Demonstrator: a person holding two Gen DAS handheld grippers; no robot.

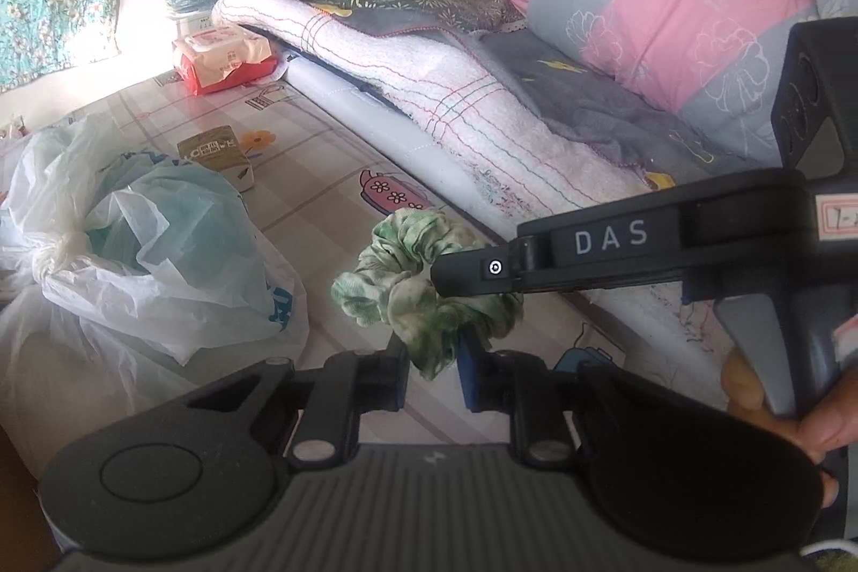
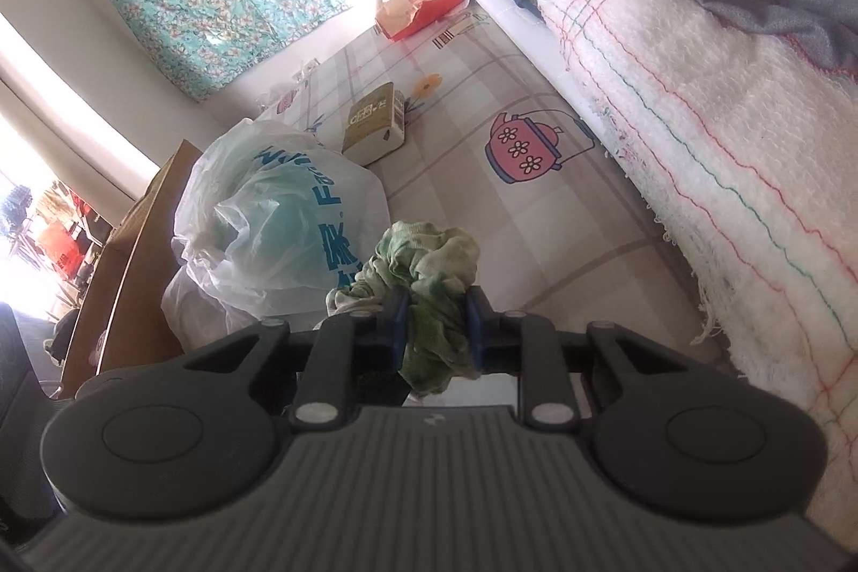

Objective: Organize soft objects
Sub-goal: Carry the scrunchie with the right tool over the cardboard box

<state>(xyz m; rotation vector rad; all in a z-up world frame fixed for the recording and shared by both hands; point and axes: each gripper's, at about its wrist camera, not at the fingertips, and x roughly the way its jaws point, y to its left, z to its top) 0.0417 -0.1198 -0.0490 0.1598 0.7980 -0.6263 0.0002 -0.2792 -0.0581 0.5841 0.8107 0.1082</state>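
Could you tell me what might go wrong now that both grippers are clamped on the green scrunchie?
The left gripper and right gripper each pinch only a fold of the scrunchie, so pulling apart could slip it from one. If dropped, it might land against the plastic bag close beside it.

We see our left gripper [image 1: 431, 371] at lower centre, jaws pinched closed; our right gripper [image 2: 437, 331] likewise, a hand [image 1: 777, 406] lower right.

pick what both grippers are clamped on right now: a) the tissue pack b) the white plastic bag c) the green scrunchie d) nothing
c: the left gripper and right gripper each pinch folds of the green scrunchie between their blue pads, above the patterned mat.
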